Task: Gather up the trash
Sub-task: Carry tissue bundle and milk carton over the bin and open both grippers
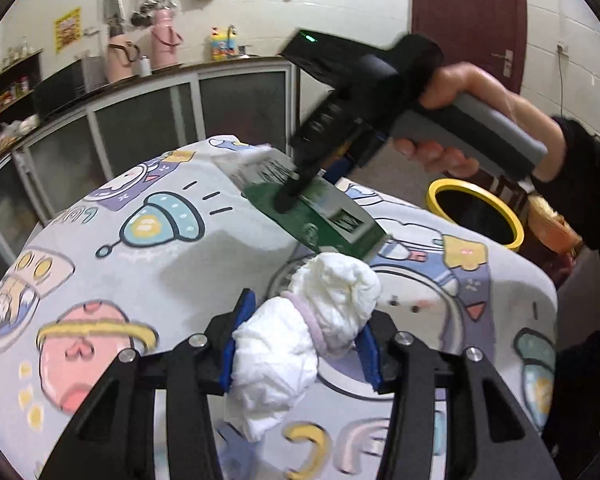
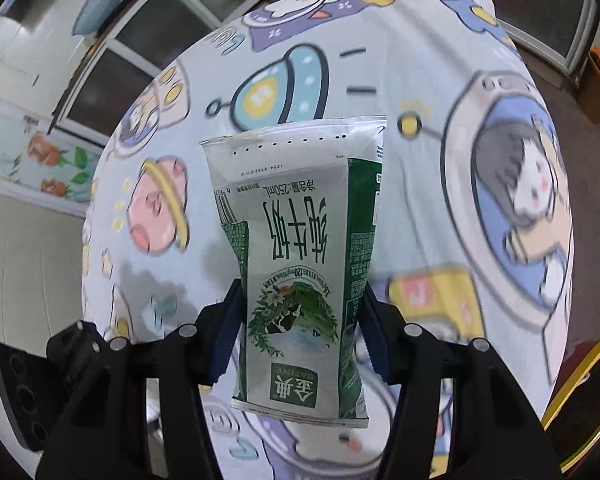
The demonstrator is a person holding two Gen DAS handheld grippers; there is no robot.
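My left gripper (image 1: 300, 344) is shut on a crumpled white tissue wad (image 1: 300, 332) with a pale hair tie around it, held just above the table. My right gripper (image 2: 300, 320) is shut on a green and white milk carton (image 2: 300, 264), squashed at the waist and held over the cartoon-print tablecloth (image 2: 420, 60). In the left wrist view the right gripper (image 1: 296, 188) holds the carton (image 1: 320, 208) above the far side of the table. A bin with a yellow rim (image 1: 476, 212) stands beyond the table's right edge.
The round table (image 1: 100, 280) fills both views. Cabinets with glass doors (image 1: 140, 120) and a counter with pink flasks (image 1: 164, 40) stand behind. A dark red door (image 1: 468, 12) is at the back right. The bin's yellow rim (image 2: 580, 380) shows at lower right.
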